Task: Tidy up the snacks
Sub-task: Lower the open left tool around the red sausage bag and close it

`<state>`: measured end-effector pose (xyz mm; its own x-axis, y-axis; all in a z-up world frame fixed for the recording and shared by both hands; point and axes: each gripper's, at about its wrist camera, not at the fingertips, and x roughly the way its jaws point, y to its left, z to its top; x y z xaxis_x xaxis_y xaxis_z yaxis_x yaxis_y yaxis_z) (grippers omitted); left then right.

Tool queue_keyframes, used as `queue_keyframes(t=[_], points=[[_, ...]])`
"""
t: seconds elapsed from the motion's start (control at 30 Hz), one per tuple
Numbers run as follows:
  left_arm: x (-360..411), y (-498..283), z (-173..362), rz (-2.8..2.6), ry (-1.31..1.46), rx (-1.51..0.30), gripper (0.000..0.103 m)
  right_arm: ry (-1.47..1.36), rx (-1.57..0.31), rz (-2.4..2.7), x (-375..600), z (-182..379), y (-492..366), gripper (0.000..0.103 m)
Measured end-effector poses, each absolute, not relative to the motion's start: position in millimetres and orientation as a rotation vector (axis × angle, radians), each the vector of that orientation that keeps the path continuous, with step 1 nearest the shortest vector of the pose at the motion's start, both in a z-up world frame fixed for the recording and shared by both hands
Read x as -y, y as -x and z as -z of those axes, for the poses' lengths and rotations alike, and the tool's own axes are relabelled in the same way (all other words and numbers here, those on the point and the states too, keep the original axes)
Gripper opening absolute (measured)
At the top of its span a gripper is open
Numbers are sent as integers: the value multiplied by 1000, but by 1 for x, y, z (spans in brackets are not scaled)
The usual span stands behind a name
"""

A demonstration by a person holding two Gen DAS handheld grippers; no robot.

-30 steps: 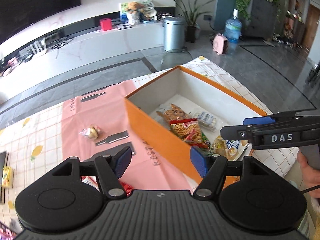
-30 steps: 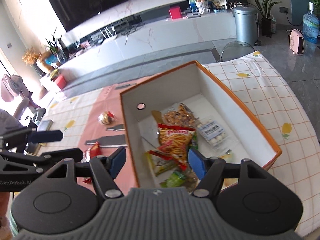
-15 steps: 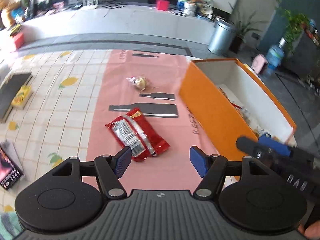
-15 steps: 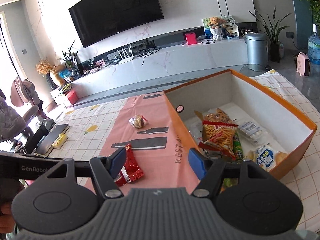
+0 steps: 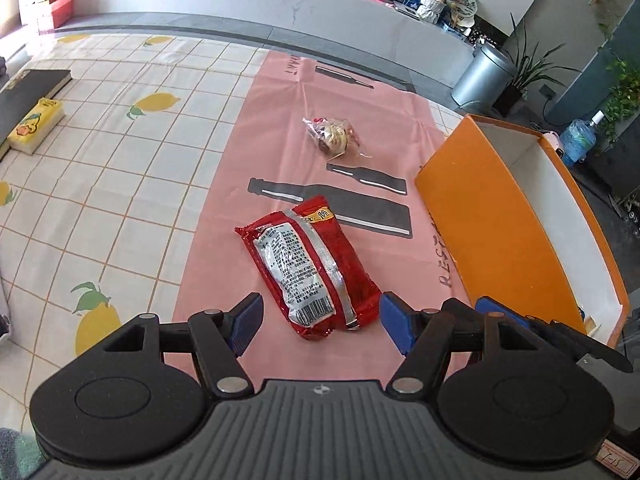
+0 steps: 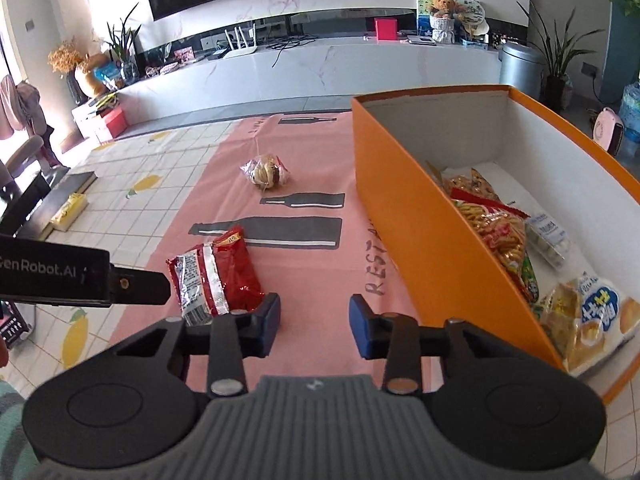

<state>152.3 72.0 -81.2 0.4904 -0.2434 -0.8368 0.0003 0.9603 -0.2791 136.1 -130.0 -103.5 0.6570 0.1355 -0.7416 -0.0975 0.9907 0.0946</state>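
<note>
Showing a left gripper (image 5: pixel 320 322) with jaws spread wide, empty, poised over the near end of a red snack packet (image 5: pixel 308 270) lying printed-back-up on a pink runner (image 5: pixel 280 120); blue pads flanking the packet's near end without touching it. Right gripper (image 6: pixel 314 320) likewise spread and empty, above bare pink cloth between the packet (image 6: pixel 216 276) and an orange box (image 6: pixel 400 208). Clear-wrapped small snack (image 5: pixel 332 136) farther along the runner, well apart from the packet. Box standing at the runner's right edge, white inside, holding several snack bags (image 6: pixel 496 228) and a white bread pack (image 6: pixel 592 316) at the near end. Lemon-print checked tablecloth (image 5: pixel 100 160) beneath; yellow tissue pack (image 5: pixel 36 124) beside a dark book (image 5: pixel 28 92) at far left.
</note>
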Motion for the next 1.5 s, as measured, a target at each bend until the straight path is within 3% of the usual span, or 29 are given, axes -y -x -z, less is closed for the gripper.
queue_keyframes(t=[0.73,1.5], points=[[-100,-181,136,133,432,-1113,82,27,-885,-236,97,159,-180,26],[-44,-210,141,112,36,-1088,97,71,-833,-247,98,164,-179,28]])
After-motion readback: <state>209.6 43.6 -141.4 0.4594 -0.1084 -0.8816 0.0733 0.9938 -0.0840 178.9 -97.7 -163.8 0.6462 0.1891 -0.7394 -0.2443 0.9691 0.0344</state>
